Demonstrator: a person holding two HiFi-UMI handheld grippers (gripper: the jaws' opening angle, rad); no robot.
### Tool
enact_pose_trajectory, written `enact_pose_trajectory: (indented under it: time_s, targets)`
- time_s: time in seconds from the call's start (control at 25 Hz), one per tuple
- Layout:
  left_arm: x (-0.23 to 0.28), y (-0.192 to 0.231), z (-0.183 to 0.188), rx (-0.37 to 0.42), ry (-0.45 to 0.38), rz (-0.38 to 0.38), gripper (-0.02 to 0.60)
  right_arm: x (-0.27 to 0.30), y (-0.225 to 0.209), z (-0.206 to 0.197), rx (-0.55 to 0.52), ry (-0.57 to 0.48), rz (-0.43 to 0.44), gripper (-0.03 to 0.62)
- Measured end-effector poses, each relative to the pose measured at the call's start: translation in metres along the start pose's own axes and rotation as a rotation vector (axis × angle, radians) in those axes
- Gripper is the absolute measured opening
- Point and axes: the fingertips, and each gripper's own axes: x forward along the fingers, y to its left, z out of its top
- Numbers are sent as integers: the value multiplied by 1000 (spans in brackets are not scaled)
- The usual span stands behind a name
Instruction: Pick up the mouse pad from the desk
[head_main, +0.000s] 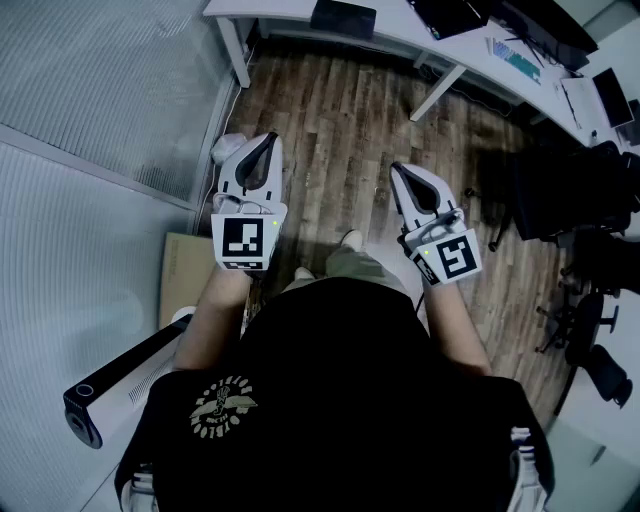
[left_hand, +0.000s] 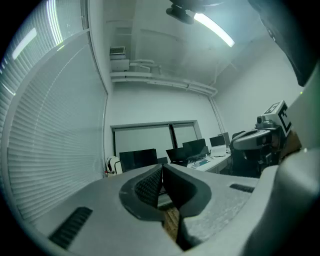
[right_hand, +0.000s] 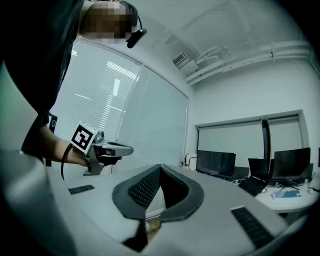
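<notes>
Mouse pad: not made out in any view. By the task it lies on the desk (head_main: 400, 38), which runs across the top of the head view among dark monitors (left_hand: 137, 159); too small and dim there to pick out a pad.

Left gripper (head_main: 269, 140): jaws pressed together, nothing between them. Right gripper (head_main: 399, 170): same, closed and empty. Both are held level over the wood floor (head_main: 330, 110), side by side, well apart from the desk.

Handling (judgement): a pad is likely light, thin and floppy, lying flat with a grippy underside, so there is no raised face to pinch. Best hold is probably an edge or corner, ideally one near the desk's rim: open the jaws a little, slide one under, close on the lip. It will likely droop when lifted; a grip further in from the edge limits sag. Low breakage risk; main risk is the jaw skidding over the top.
</notes>
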Motion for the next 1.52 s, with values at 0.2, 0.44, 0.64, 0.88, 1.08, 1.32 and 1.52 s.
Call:
enact_pose_trajectory:
  time_s: [0.2, 0.44, 0.64, 0.88, 1.08, 1.32, 1.52]
  targets:
    - [-2, -2, -5, 6, 17, 26, 9, -8, -4, -1, 21, -6, 0, 2]
    - [1, -11, -8, 21, 28, 21, 9, -13, -21, -13, 49, 5, -25, 2]
    - [19, -21, -18, 27, 51, 11, 9, -14, -39, -32, 66, 25, -32, 2]
    - [57, -28, -27, -9, 63, -16, 9, -6, -74, -53, 115, 45, -40, 2]
    - [103, -12, -39, -15, 81, 7, 9, 23, -110, -66, 135, 47, -34, 2]
    - [158, 3, -47, -30, 94, 11, 9, 58, -157, -66, 145, 26, -30, 2]
    - [201, 16, -37, -21, 77, 29, 9, 82, -196, -62, 142, 2, -11, 2]
